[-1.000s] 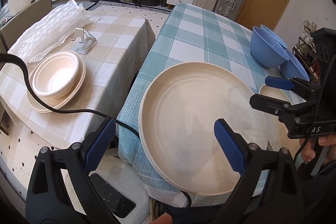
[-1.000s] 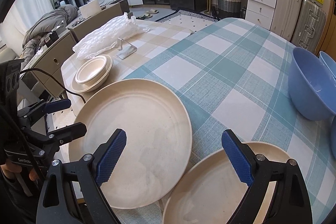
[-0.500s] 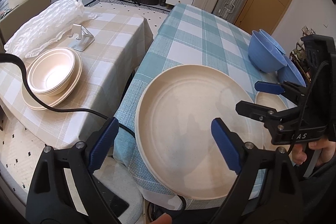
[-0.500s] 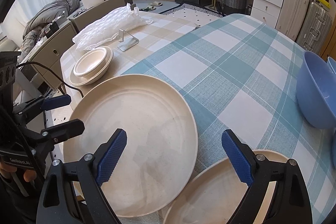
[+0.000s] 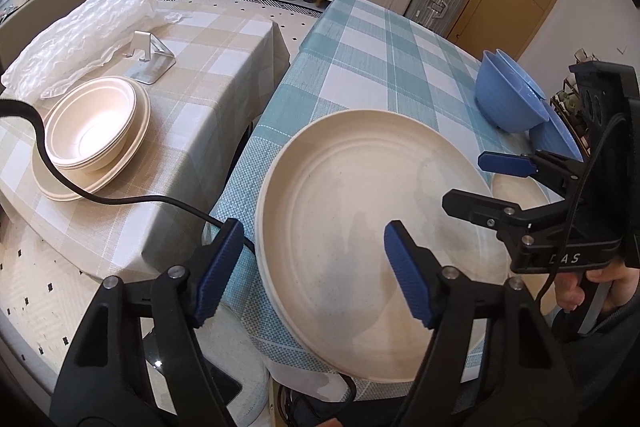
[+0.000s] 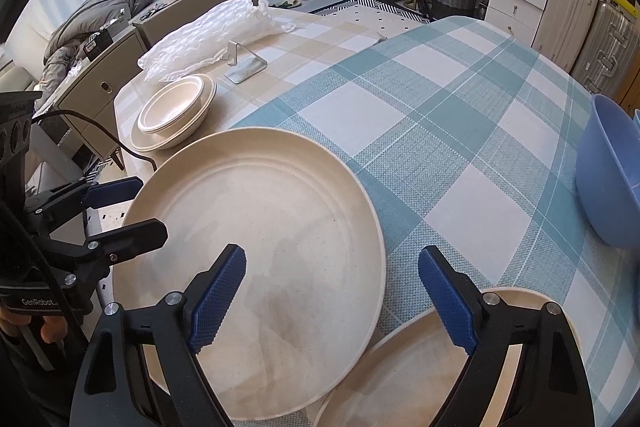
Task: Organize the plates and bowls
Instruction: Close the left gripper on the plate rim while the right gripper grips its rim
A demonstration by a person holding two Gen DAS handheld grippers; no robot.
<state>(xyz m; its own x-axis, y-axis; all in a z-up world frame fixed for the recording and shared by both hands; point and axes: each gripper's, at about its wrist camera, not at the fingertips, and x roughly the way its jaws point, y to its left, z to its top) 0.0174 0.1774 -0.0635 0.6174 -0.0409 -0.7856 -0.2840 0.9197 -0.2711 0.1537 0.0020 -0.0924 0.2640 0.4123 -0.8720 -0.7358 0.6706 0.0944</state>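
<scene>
Now, large plate: a cream large plate (image 5: 372, 187) is seen lying flat at the near left corner of the teal-checked surface (image 5: 372, 67), its near rim overhanging the edge.
Left gripper: the left gripper (image 5: 312, 271) is held wide open over the plate's near left rim, nothing clasped between its blue pads; one finger is hung off the surface edge, the other above the plate's inside.
Right gripper: the right gripper (image 6: 332, 295) is likewise spread open and empty, one finger poised above the large plate, the other above a second plate.
Second plate: a cream second plate (image 6: 408, 379) is found just right of the large one at the near edge; their rims are seen overlapping, though which sits on top cannot be told.
Blue bowls: blue bowls (image 5: 508, 99) are parked at the right side of the teal-checked surface, well apart from the large plate.
Bowl stack: nested cream bowls (image 5: 92, 123) are set on a cream plate on the beige-checked surface (image 5: 200, 87) to the left.
Extras there: a metal stand (image 5: 150, 61) and a heap of bubble wrap (image 5: 76, 35) are spotted at that surface's far side.
Cable: a black cable (image 5: 100, 197) is draped across the beige cloth toward the left gripper.
</scene>
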